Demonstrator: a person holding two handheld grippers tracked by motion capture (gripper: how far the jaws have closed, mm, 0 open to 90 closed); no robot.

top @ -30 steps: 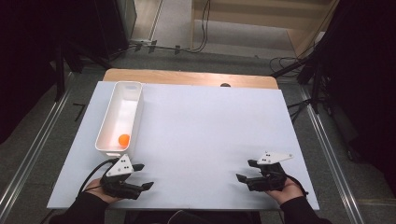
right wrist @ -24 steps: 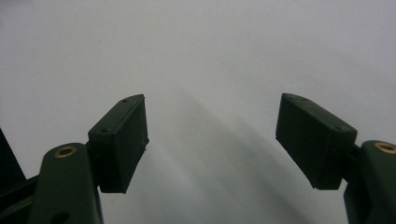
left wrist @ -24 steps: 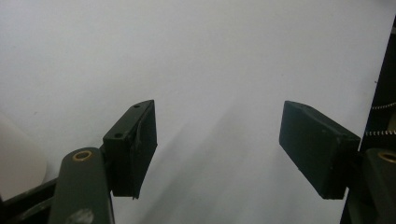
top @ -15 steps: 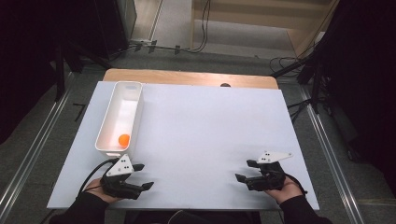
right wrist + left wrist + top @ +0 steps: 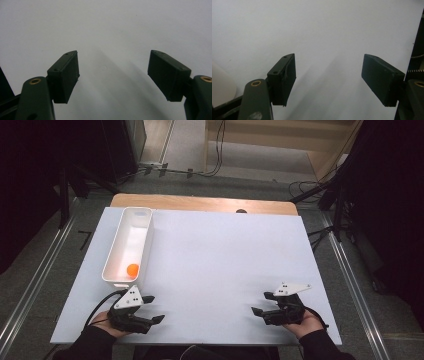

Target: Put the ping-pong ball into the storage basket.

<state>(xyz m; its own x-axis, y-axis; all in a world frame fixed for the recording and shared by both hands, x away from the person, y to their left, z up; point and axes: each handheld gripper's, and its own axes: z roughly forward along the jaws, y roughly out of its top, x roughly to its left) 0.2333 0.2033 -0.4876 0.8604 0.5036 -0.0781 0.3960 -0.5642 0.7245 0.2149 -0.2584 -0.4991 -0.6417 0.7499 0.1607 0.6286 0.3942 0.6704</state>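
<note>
The left gripper (image 5: 153, 308) sits low at the near left, held in the person's left hand (image 5: 107, 324), and its two black jaws point toward the middle with a wide gap and nothing between them, as the left gripper view (image 5: 328, 80) shows too. The right gripper (image 5: 263, 303) sits at the near right in the right hand (image 5: 302, 322), jaws pointing back toward the left one, also wide apart and holding nothing (image 5: 113, 76). Both dark sleeves come in from the bottom edge, and each gripper has a grey three-cornered plate on top.

Left claw (image 5: 328, 77) jaws spread wide, nothing between, over white table (image 5: 317, 30)
</note>
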